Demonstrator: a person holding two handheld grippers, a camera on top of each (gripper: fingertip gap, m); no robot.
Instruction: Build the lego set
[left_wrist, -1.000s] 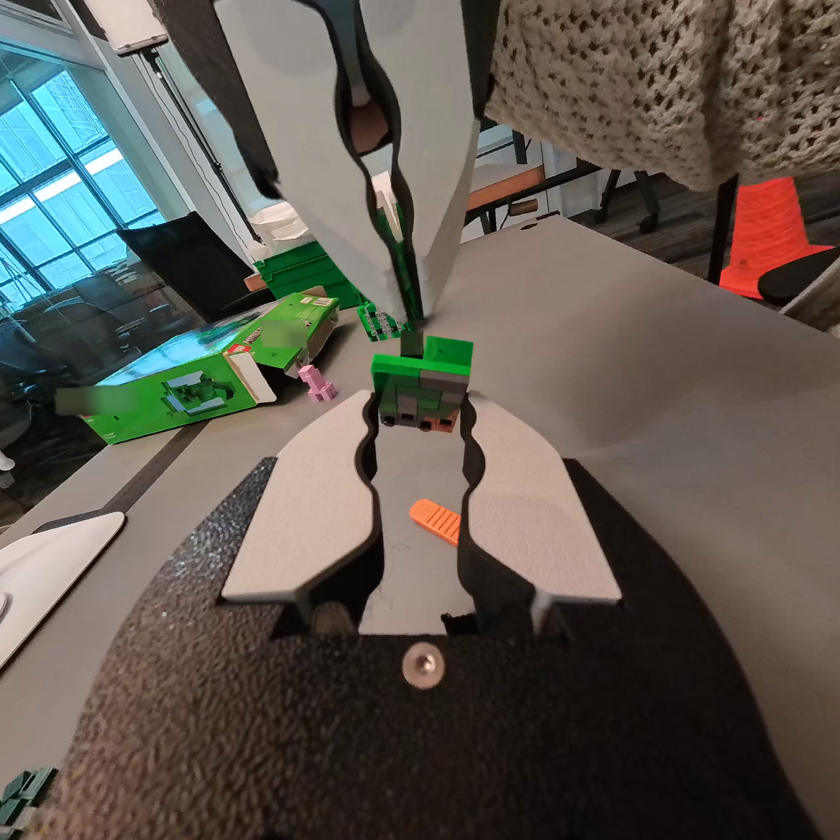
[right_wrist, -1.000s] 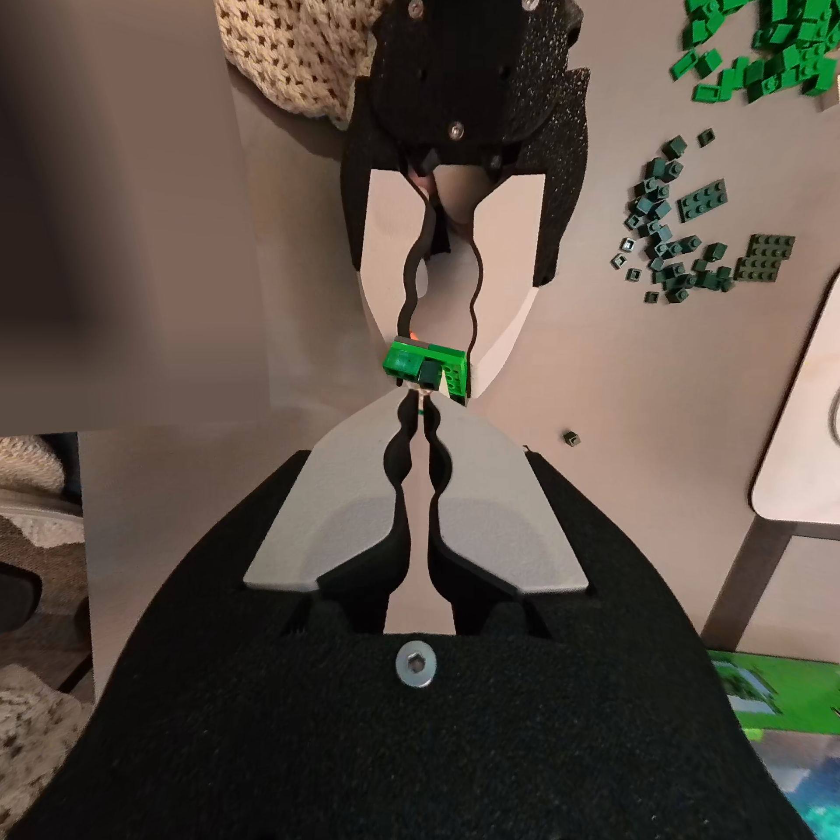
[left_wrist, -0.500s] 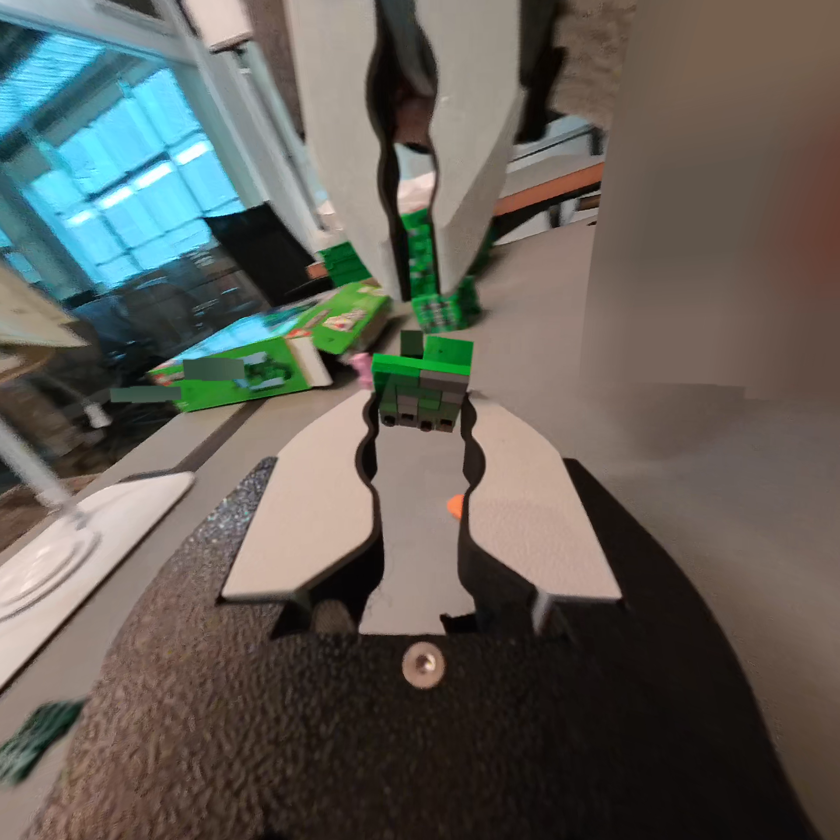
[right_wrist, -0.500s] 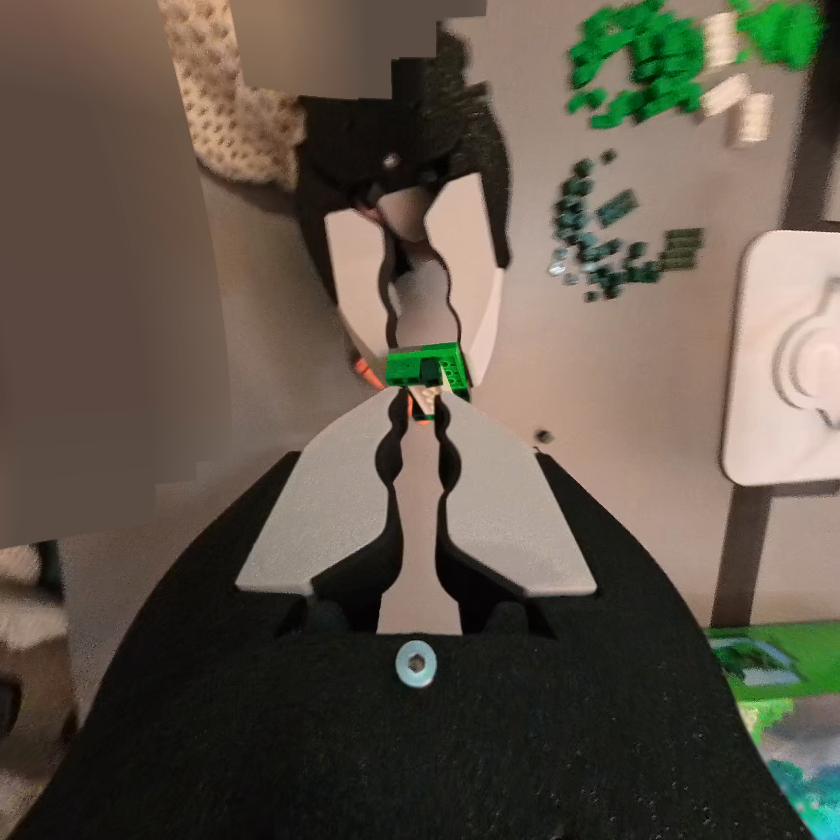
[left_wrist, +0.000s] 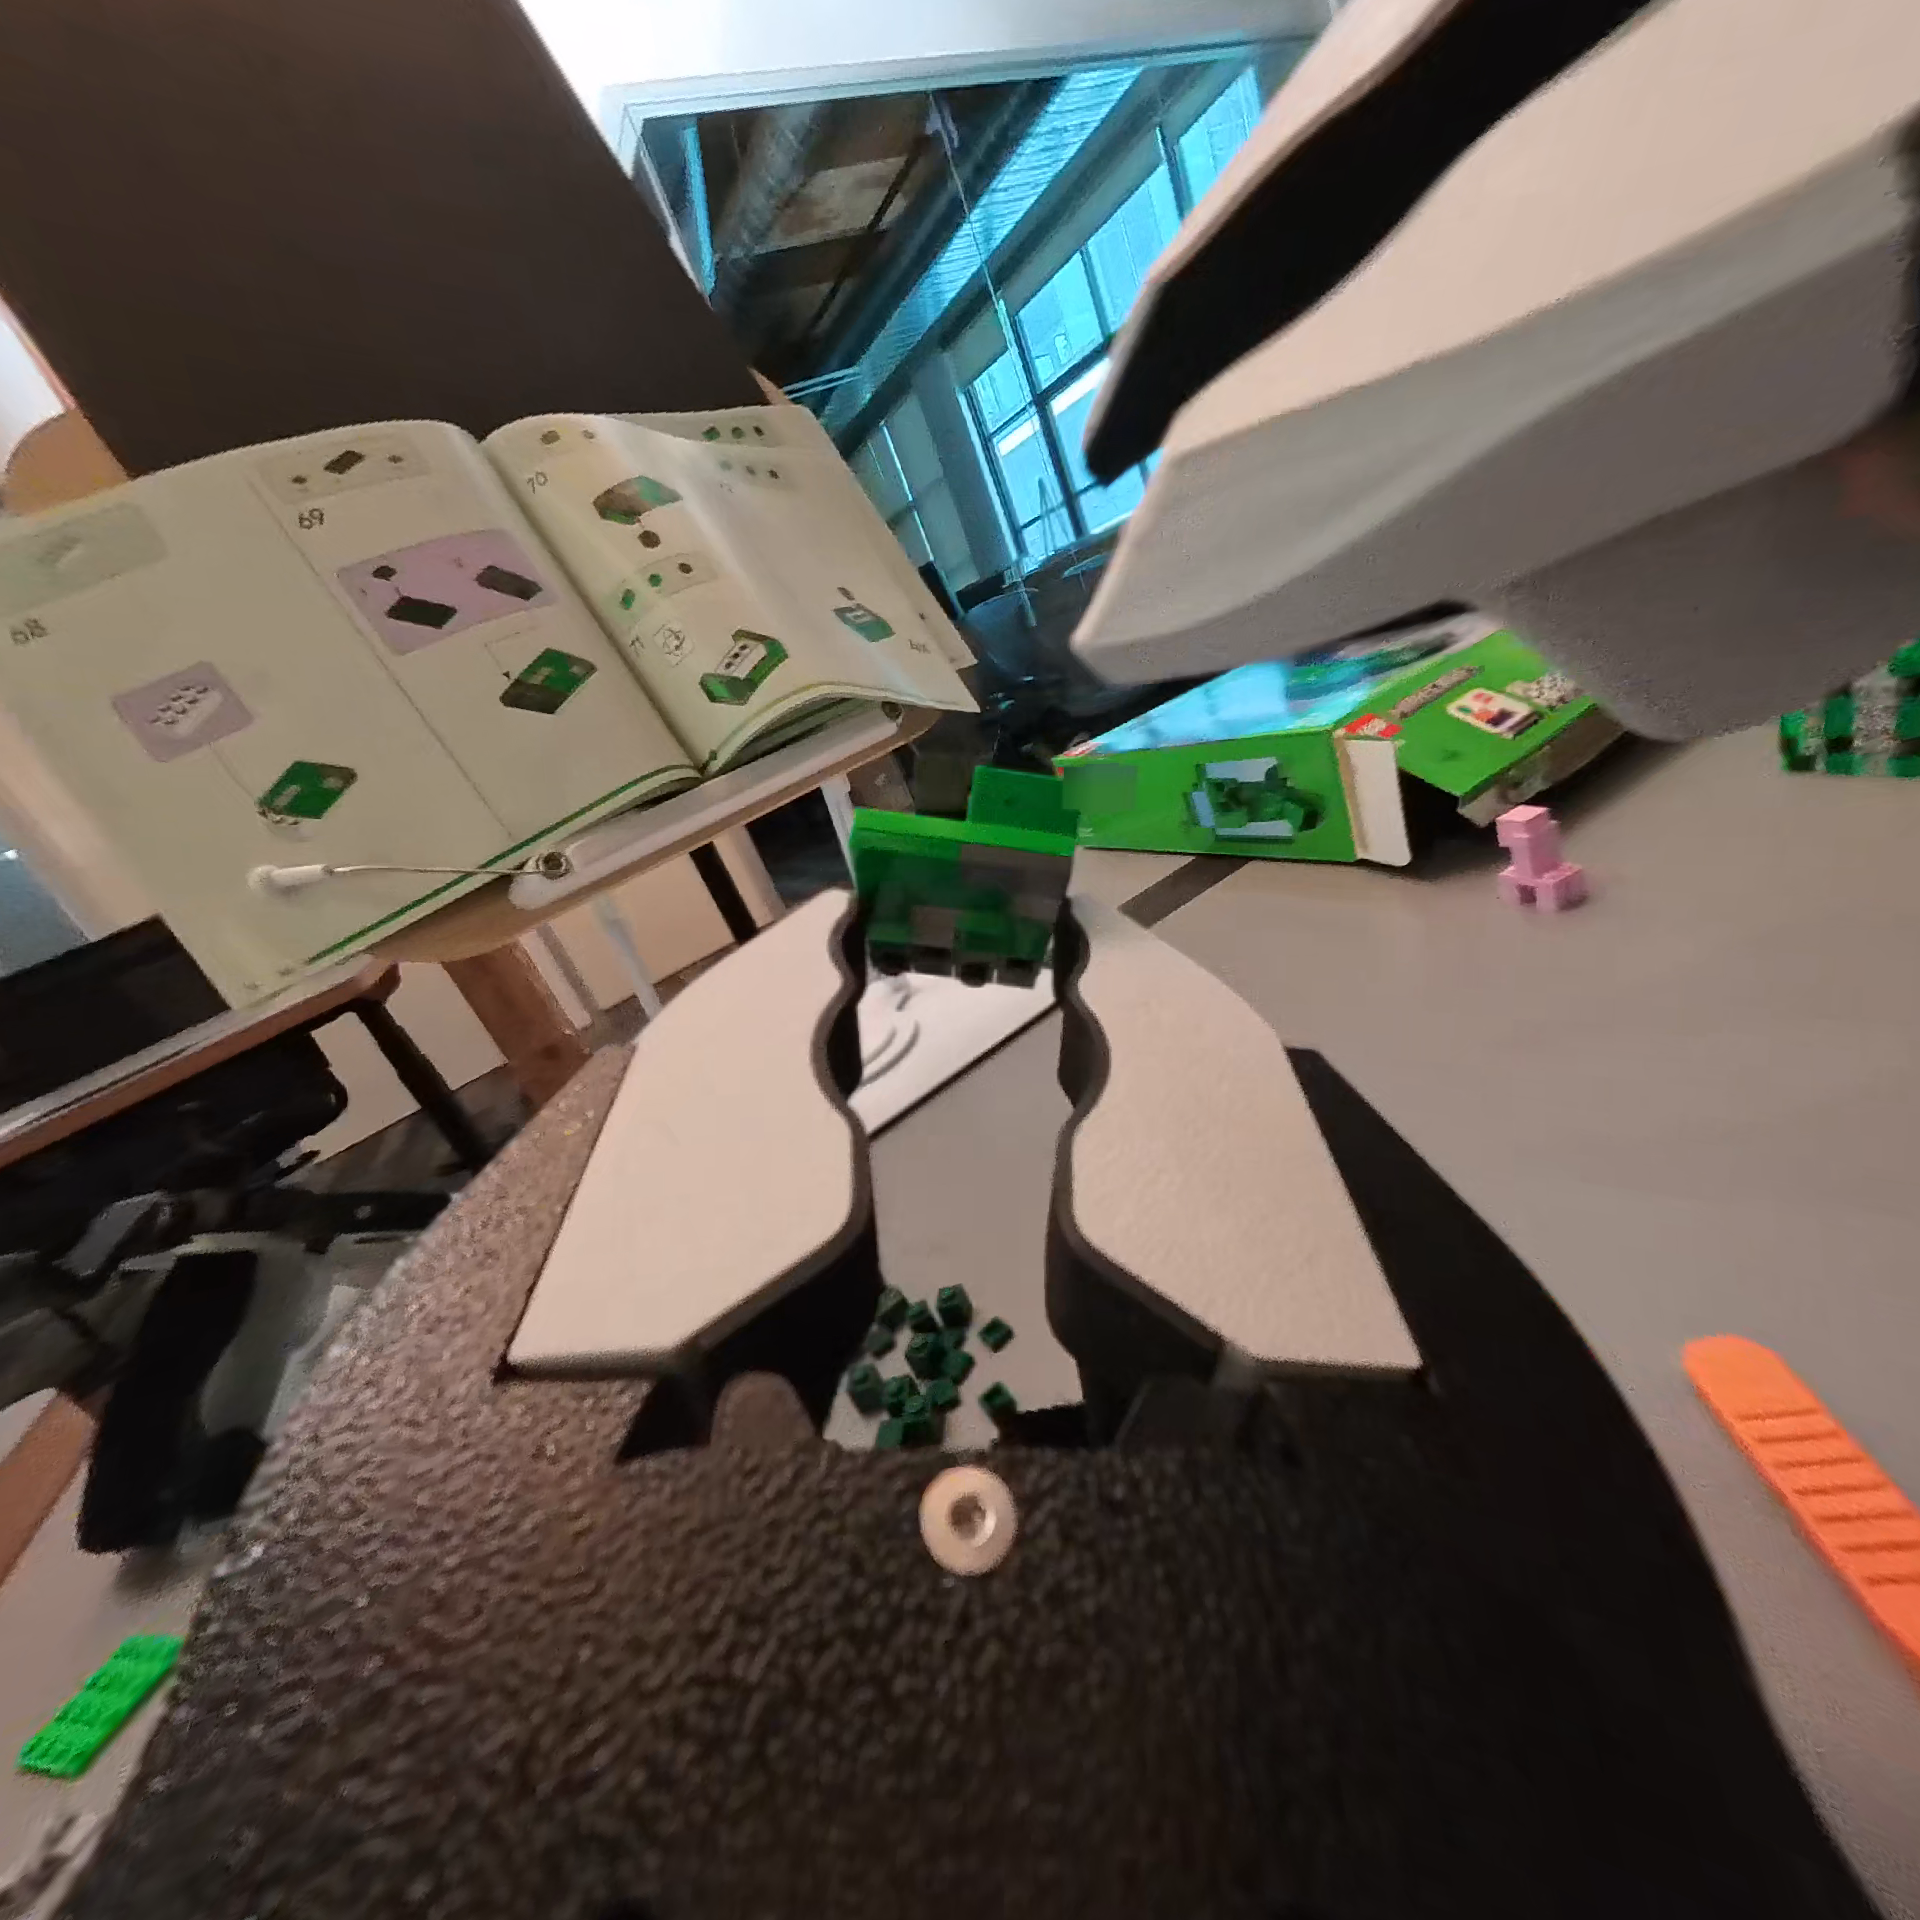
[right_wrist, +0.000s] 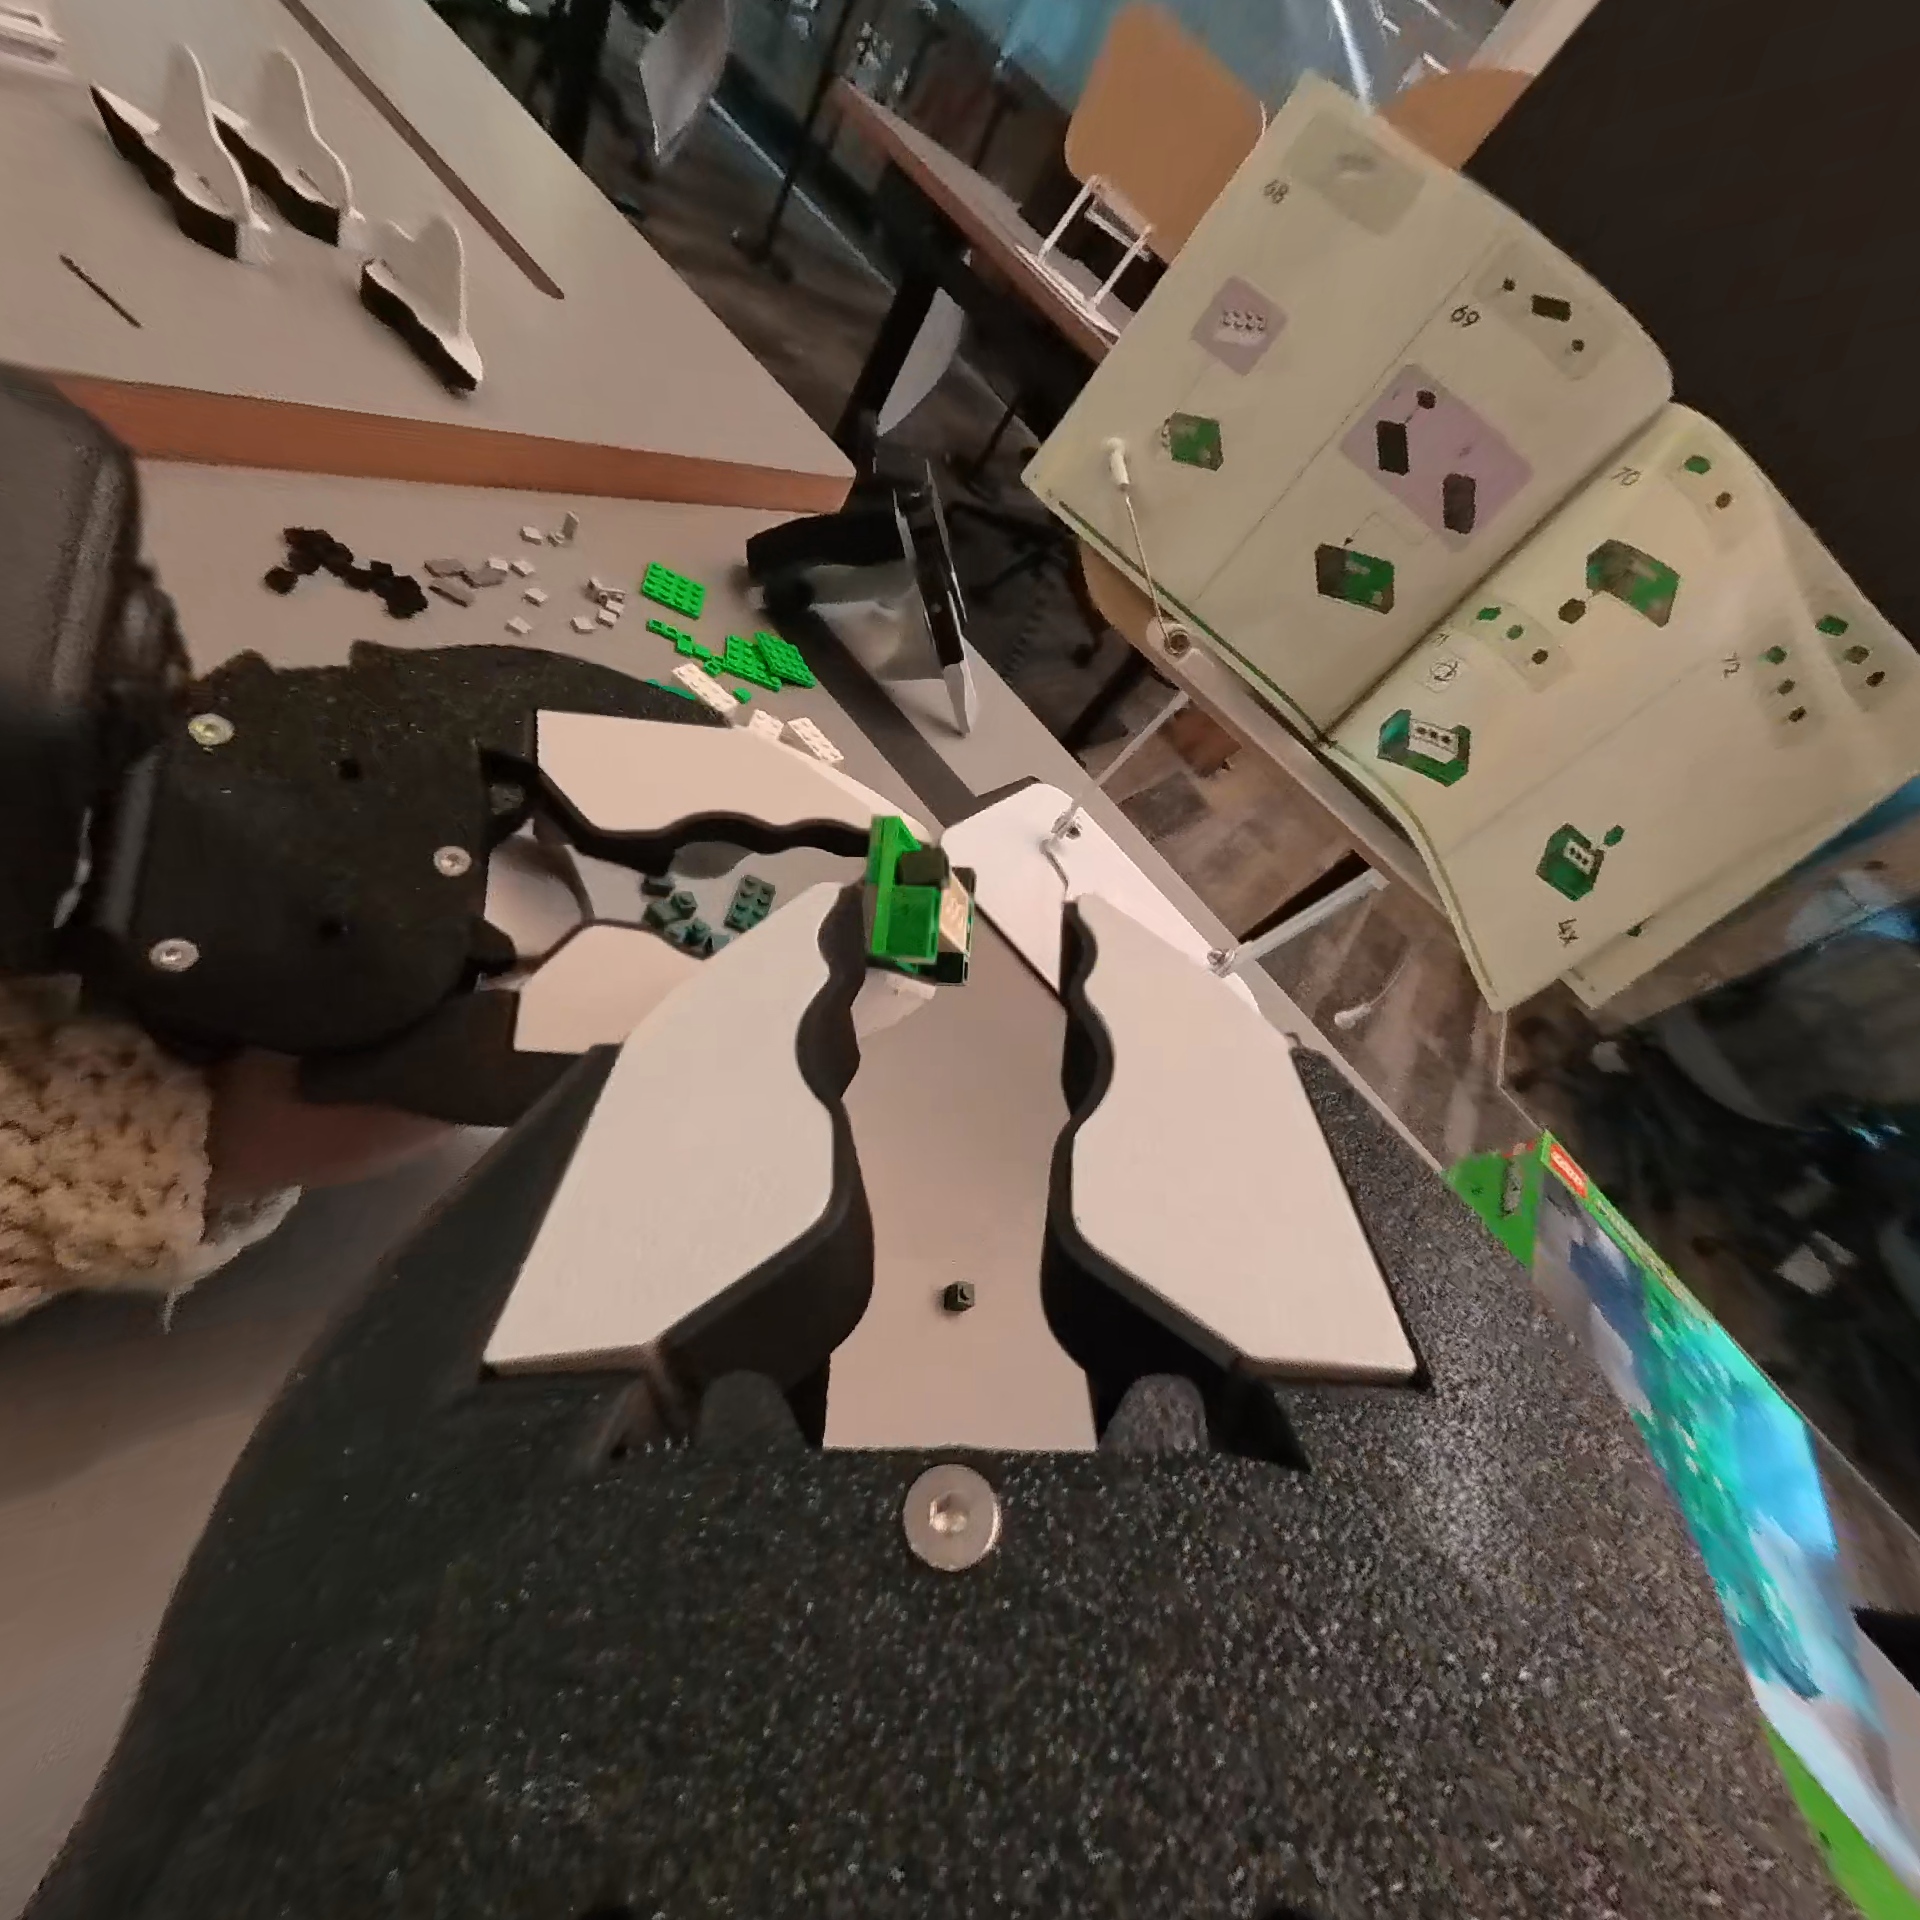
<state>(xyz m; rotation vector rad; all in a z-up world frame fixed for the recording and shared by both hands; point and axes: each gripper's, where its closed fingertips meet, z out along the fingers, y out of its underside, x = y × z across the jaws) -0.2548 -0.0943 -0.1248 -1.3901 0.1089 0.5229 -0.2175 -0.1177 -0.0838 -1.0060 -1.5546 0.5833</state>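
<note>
My left gripper (left_wrist: 961, 925) is shut on a small green and grey lego assembly (left_wrist: 956, 873) and holds it in the air above the grey table (left_wrist: 1507, 1091). A dark brick sits on top of the assembly (right_wrist: 914, 920). My right gripper (right_wrist: 954, 909) is open and empty, with its jaws wide apart just in front of the assembly. It also shows at the upper right of the left wrist view (left_wrist: 1101, 520). An open instruction booklet (left_wrist: 416, 644) stands on a stand beyond the table edge and also shows in the right wrist view (right_wrist: 1455, 520).
Dark green bricks (left_wrist: 925, 1361) lie under my left gripper. An orange brick separator (left_wrist: 1818, 1475), a pink figure (left_wrist: 1538, 862) and a green box (left_wrist: 1247, 800) are on the right. Bright green plates (right_wrist: 748, 655), grey and black pieces (right_wrist: 343, 571) and one dark stud (right_wrist: 956, 1296) lie on the table. Some 6 cm of space lies between my two pairs of fingers.
My right gripper has opened and drawn back from the assembly. Both grippers have swung round to face the booklet. My left gripper still holds the assembly.
</note>
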